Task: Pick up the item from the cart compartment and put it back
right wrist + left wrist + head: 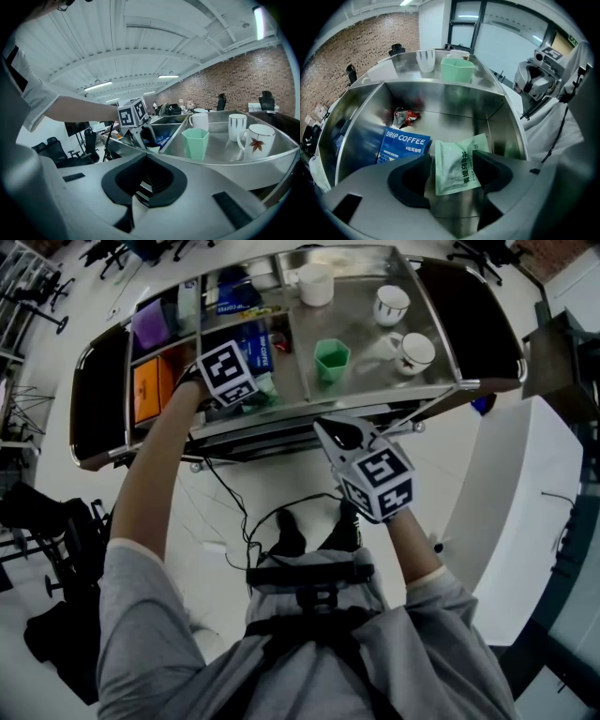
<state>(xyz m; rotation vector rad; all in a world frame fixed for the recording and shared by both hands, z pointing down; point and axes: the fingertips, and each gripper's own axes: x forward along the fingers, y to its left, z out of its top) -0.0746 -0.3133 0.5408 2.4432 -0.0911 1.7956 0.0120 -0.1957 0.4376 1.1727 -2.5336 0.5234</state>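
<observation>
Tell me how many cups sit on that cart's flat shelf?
4: a green cup near the front edge, a plain white cup at the back, a striped mug, and a leaf-print mug at the right.

Green cup (332, 360) near leaf-printed mug (415, 352), striped mug (391, 305), white cup (315, 284), blue drip-coffee box (404, 146), brick wall (356, 51)

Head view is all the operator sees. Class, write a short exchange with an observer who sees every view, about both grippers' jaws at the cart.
Operator: Is the left gripper open?
Observer: Yes. Its jaws stand apart, with a pale green sachet lying on the floor of the compartment between them, not pressed by the pads.
Operator: And the right gripper?
Observer: Its jaws are together, with nothing between them.
</observation>
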